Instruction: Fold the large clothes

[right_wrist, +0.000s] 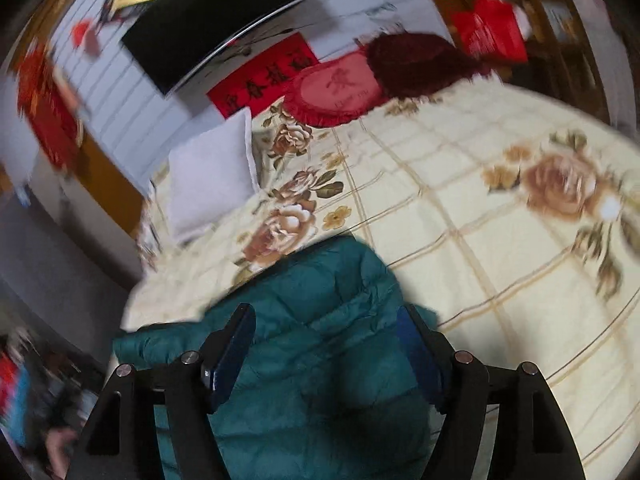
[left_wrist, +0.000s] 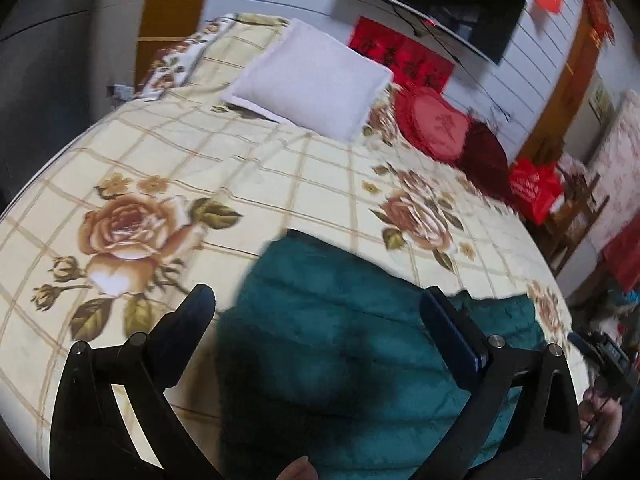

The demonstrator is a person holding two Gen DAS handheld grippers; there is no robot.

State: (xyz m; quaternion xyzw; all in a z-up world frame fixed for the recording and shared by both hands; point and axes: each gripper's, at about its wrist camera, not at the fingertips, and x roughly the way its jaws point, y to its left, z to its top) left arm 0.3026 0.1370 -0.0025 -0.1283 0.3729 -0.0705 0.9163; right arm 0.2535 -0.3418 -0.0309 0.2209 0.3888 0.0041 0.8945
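A teal quilted down jacket (left_wrist: 340, 340) lies on the floral bedspread (left_wrist: 200, 152) near the bed's near edge. My left gripper (left_wrist: 318, 300) is open above it, fingers wide apart, holding nothing. In the right wrist view the same jacket (right_wrist: 320, 320) lies folded over on the bedspread (right_wrist: 480, 220). My right gripper (right_wrist: 326, 316) is open above the jacket, its fingers either side of the fabric, gripping nothing. Both views are blurred.
A white pillow (left_wrist: 312, 80) lies at the head of the bed, with a red heart cushion (left_wrist: 436, 124) and a dark red cushion (left_wrist: 484, 152) beside it. A black TV (left_wrist: 448, 0) hangs on the wall. A red bag (left_wrist: 536, 192) sits off the bed's side.
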